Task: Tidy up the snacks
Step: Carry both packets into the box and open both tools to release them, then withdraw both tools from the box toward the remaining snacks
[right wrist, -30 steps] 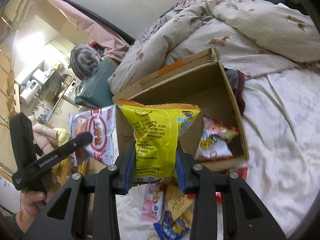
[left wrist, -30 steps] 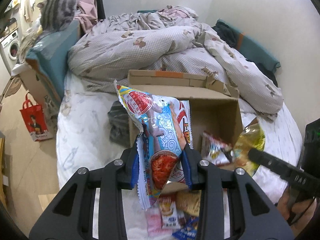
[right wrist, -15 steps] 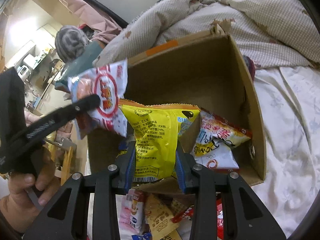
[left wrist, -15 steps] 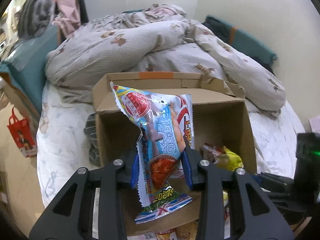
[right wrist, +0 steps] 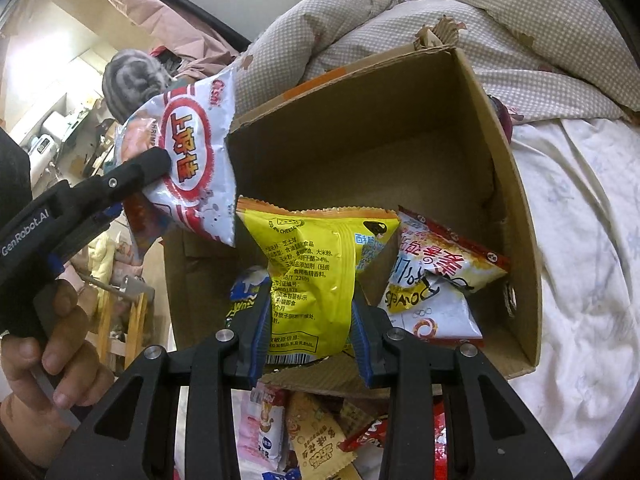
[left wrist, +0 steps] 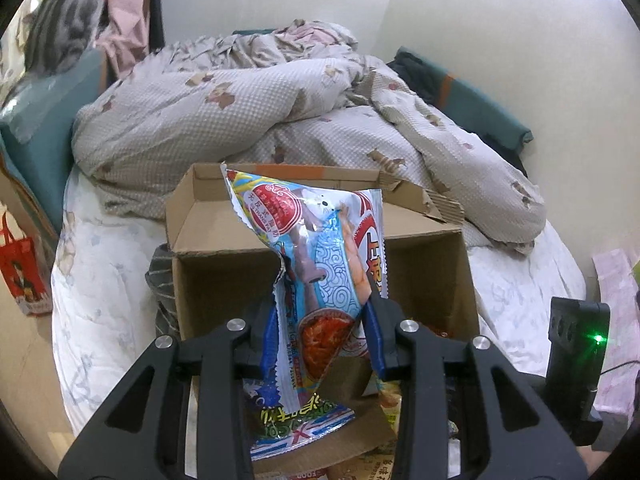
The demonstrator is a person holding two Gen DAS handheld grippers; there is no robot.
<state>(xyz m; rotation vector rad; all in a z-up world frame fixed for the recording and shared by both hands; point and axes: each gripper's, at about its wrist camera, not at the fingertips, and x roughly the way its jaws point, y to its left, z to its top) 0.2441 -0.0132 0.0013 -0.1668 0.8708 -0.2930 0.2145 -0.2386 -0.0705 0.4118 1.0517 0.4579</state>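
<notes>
My left gripper [left wrist: 322,334] is shut on a blue, white and red shrimp-chip bag [left wrist: 316,264], held upright over the open cardboard box [left wrist: 224,280]. The right wrist view shows that same bag [right wrist: 192,152] at the box's left rim, with the left gripper [right wrist: 132,176] and the hand that holds it. My right gripper [right wrist: 310,336] is shut on a yellow cheese-snack bag [right wrist: 316,272], hanging just inside the near wall of the box [right wrist: 516,208]. A red and white snack bag [right wrist: 444,280] lies in the box's right corner. A blue and green packet [left wrist: 296,416] lies under the left bag.
The box sits on a bed with a white sheet [right wrist: 580,240] and a rumpled checked quilt [left wrist: 240,104] behind it. Several loose snack packets [right wrist: 316,436] lie in front of the box. A grey striped cat [left wrist: 64,28] sits far left. A red bag [left wrist: 20,272] stands on the floor.
Both grippers have come down and closer to the box. The shrimp-chip bag now hangs over the box opening, and the yellow bag has sunk inside the near wall. Both grips are unchanged.
</notes>
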